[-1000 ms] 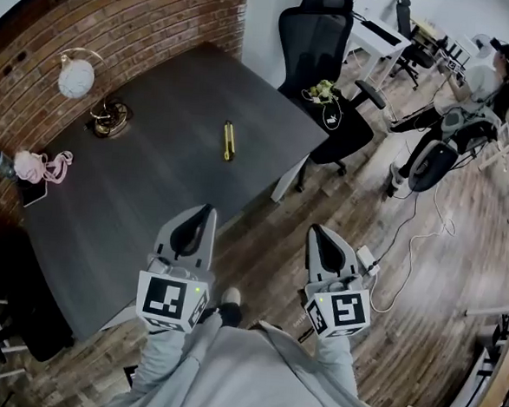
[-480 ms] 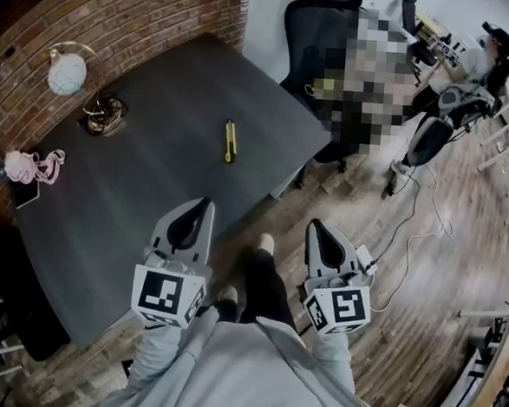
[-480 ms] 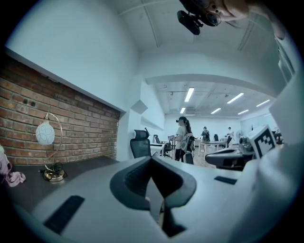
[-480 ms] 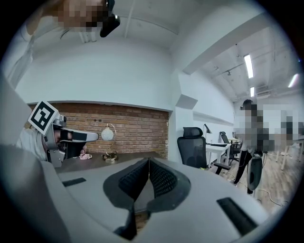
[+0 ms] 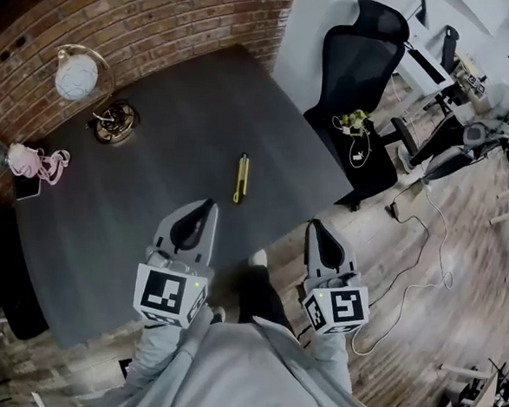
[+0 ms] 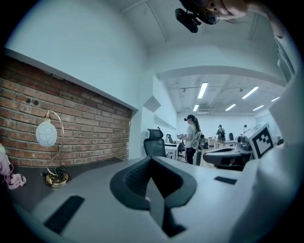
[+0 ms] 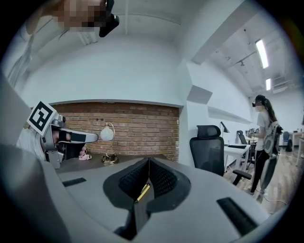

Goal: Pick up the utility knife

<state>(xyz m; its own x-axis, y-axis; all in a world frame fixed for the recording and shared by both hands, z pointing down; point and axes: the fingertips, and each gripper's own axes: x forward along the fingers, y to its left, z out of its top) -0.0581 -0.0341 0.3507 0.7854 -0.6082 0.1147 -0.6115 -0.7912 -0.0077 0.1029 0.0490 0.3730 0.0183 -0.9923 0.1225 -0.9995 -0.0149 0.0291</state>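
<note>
One dark table (image 5: 135, 172) is being flanked by one black office chair (image 5: 361, 75) at its far corner. Two grippers are being held at the near edge, the left gripper (image 5: 205, 207) and the right gripper (image 5: 315, 225), both with jaws pressed together on nothing. One globe lamp (image 5: 76, 77) is being carried by the table. One yellow utility knife (image 5: 240, 178) is being left flat mid-table, ahead of both grippers, untouched.

utility knife (image 5: 241, 178): 1
table (image 5: 174, 106): 1
claws: 2, left claw (image 5: 205, 207) + right claw (image 5: 315, 226)
marker cubes (image 5: 172, 295): 2, 1 ea. claw
globe lamp (image 5: 76, 78): 1
pink cloth bundle (image 5: 30, 162): 1
blk office chair (image 5: 366, 58) nr table: 1
</note>
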